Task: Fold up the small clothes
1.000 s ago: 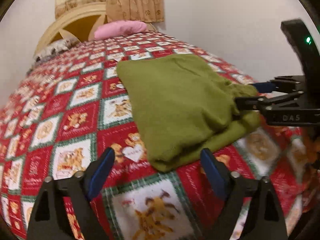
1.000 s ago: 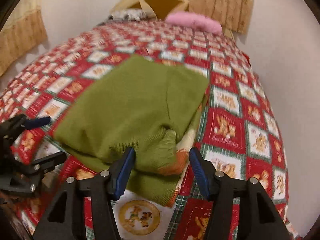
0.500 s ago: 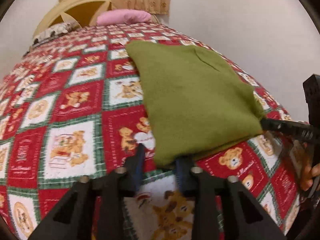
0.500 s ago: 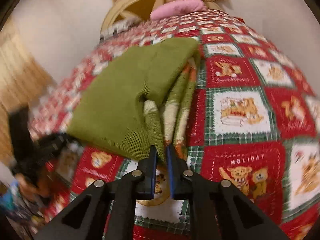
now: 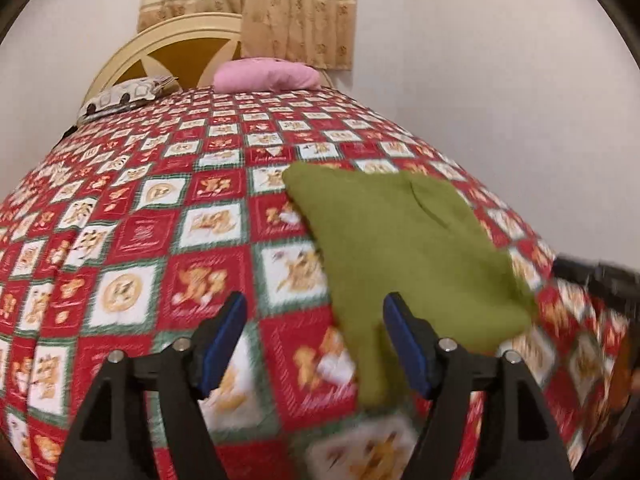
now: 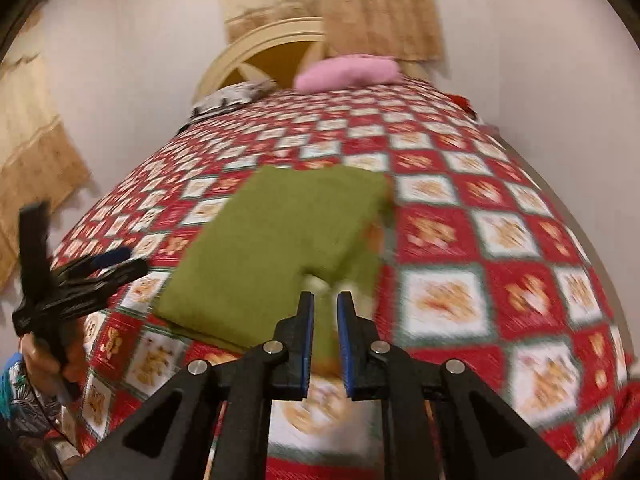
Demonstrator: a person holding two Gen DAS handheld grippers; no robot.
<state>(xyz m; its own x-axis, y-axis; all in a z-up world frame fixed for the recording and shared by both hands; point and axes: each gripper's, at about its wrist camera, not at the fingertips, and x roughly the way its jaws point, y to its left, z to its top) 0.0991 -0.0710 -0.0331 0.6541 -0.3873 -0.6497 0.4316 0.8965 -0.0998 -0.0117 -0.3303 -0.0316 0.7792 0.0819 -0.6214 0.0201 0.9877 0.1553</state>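
Green garment (image 5: 404, 248) folded on bed (image 5: 132, 240). Left gripper (image 5: 316, 332) jaws opening, near corner between them. Right gripper (image 6: 325, 312) jaws opening, near edge between them.

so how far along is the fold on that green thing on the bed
Done: the green garment lies folded into a compact rectangle on the bedspread. In hand: its near edge sits between the right gripper's narrow, just-opening jaws, while the left gripper's jaws are opening wide around a loose corner. Left: letting go fully, perhaps one more fold.
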